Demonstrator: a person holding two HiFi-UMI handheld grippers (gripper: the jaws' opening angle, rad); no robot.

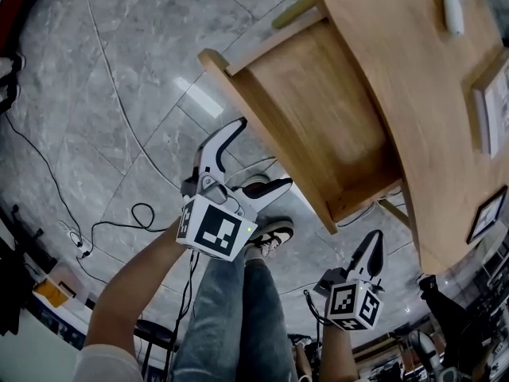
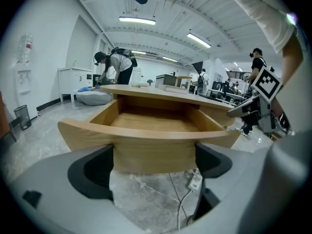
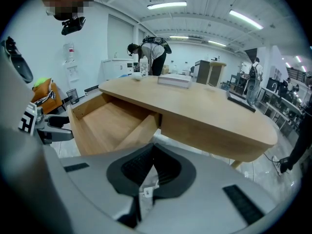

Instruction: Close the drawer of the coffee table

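The wooden coffee table fills the upper right of the head view. Its drawer is pulled far out toward the lower left and looks empty. My left gripper is open just in front of the curved drawer front. In the left gripper view its dark pads flank the middle of that front; whether they touch it I cannot tell. My right gripper is shut on nothing, below the drawer's near corner and apart from it. In the right gripper view the closed right gripper points at the table edge, with the drawer to its left.
The person's jeans and shoes stand between the grippers. Black cables and a power strip lie on the grey marble floor. A white object and flat framed items lie on the tabletop. People work in the background.
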